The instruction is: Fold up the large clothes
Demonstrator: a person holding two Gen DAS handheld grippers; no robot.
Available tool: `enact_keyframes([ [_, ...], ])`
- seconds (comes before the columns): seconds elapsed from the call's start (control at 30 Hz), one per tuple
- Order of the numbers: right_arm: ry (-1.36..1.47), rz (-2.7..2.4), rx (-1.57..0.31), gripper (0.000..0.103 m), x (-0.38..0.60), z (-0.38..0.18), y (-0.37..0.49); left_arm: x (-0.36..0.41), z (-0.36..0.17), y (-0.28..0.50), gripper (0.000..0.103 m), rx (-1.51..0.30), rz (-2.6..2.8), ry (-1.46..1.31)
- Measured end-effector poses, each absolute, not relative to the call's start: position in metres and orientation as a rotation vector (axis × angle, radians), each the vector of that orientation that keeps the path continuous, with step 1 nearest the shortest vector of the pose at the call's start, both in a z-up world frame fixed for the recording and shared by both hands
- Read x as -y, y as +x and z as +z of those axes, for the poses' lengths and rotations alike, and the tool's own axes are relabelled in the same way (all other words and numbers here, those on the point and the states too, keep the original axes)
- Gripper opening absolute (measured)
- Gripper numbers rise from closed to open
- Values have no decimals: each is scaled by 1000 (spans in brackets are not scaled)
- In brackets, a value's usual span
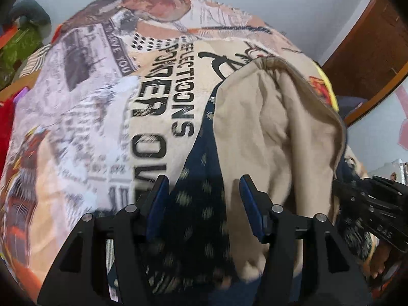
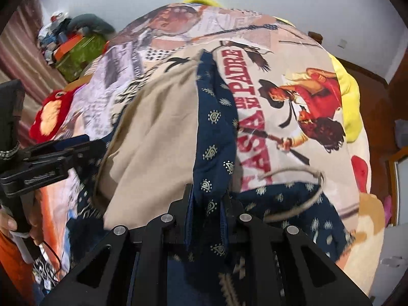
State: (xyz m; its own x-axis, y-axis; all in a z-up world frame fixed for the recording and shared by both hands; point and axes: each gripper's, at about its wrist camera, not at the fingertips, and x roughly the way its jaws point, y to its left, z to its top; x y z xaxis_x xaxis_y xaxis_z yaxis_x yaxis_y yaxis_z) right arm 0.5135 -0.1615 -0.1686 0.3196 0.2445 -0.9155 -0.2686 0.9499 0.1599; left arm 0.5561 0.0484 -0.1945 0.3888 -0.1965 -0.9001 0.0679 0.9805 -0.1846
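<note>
A large garment, navy with small pale motifs outside and beige lining inside, lies bunched on a printed bedspread. My left gripper is open just above its navy part; cloth shows between the blue pads but they do not press it. My right gripper is shut on a raised fold of the navy fabric, which runs up from the jaws. A drawstring cord loops to its right. The left gripper also shows at the left of the right wrist view, beside the beige lining.
A green box piled with clothes stands at the bed's far left, with a red cushion nearer. A yellow blanket edges the right side. A brown wooden frame is at the right. A person's hand holds the left handle.
</note>
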Motion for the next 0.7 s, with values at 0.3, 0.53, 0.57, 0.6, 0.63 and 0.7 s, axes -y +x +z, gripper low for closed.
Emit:
enact_keyframes([
  [0.3,30,316,-1210,14,171,-200,557,-42,-210,576,7,-1088,-117,-65],
  [0.53,49,318,-1244,14,182,-208,553,-50,-161,533,6,-1029,-202,-56],
  [0.57,26,315,-1249,14,182,-207,549,-50,-153,522,6,-1028,-217,-42],
  [0.6,-1,311,-1250,14,182,-207,545,-50,-149,515,6,-1030,-225,-36],
  [0.63,-37,306,-1248,14,182,-206,540,-50,-145,506,6,-1037,-232,-30],
  [0.7,-118,293,-1239,14,182,-205,528,-52,-142,488,6,-1051,-237,-10],
])
